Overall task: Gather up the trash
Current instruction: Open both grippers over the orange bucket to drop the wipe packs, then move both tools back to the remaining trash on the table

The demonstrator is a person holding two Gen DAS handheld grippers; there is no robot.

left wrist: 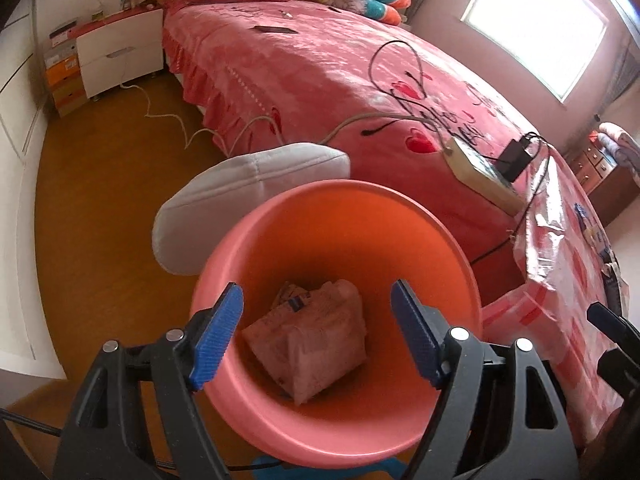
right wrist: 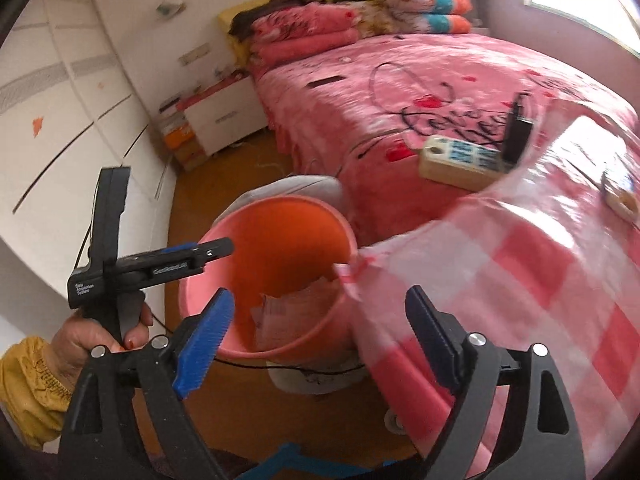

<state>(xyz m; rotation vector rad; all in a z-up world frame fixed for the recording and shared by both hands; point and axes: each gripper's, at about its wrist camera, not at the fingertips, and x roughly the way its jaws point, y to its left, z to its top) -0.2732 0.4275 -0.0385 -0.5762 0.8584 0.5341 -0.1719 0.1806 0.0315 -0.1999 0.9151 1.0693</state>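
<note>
A home bedroom is shown by a large bed (left wrist: 320,64) covered in pink, folded quilts (right wrist: 308,36) piled at its head, a white nightstand (left wrist: 120,56) beside it, and white wardrobe doors (right wrist: 60,112).

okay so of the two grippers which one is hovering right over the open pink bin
The left gripper: in its own view, its open blue-padded jaws frame the round pink plastic bin and the crumpled wrapper inside. The right gripper sits off to the side, by the pink checked plastic bag.

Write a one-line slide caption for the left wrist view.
Open left tool poised over a pink bin holding a crumpled wrapper, beside a pink bed.
</note>
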